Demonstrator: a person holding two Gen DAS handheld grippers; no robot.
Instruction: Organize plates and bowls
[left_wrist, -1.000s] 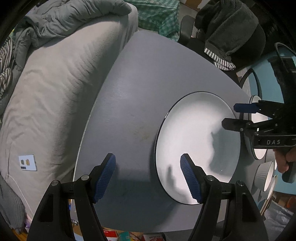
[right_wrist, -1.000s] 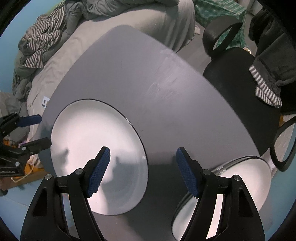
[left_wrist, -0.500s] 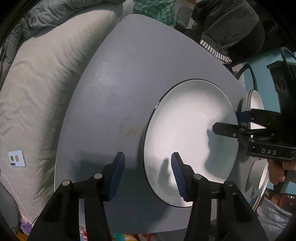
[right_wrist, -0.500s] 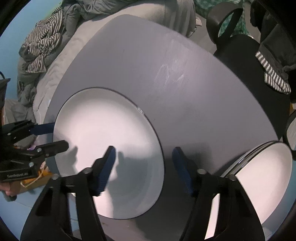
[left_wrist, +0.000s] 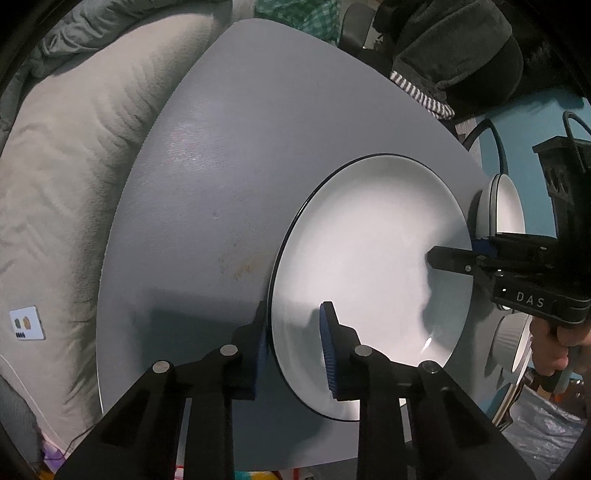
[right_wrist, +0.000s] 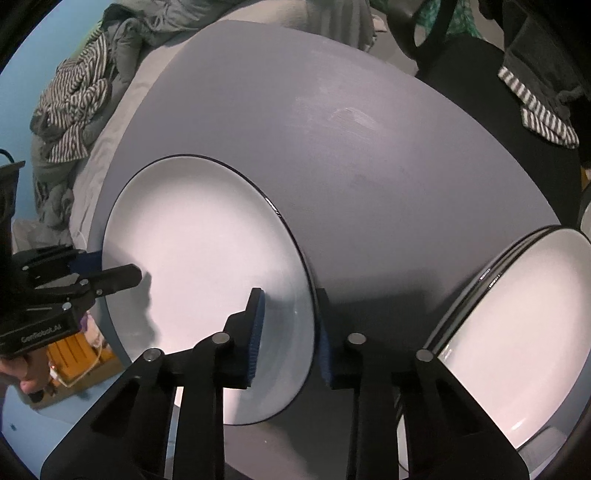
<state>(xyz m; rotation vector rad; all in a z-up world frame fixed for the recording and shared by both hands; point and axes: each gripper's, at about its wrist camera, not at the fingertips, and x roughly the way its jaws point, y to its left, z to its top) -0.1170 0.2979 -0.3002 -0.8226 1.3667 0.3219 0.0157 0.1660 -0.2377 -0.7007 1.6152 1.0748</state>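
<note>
- Left claw (left_wrist: 293, 341): jaws have just been closing and now straddle the near-left rim of the large plate (left_wrist: 373, 280), one blue pad under the rim edge, the other over the inner face; reads as clamped on the rim.
- Right claw (right_wrist: 288, 332): jaws have likewise just been closing, astride the opposite rim of the same plate, pads against it on both sides.
- Plate lies flat near the table (left_wrist: 207, 177) edge closest to the person, white with a thin dark rim line.
- Handling judgement: glazed ceramic, stiff, fairly heavy, slippery, chips easily. Two opposed rim grips suit it; keep it level on lifting.
- Stack of plates (right_wrist: 517, 332) sits at the table's right edge, just beside.
- Farther off: bed (left_wrist: 66, 177) beyond the table's left edge.
</note>
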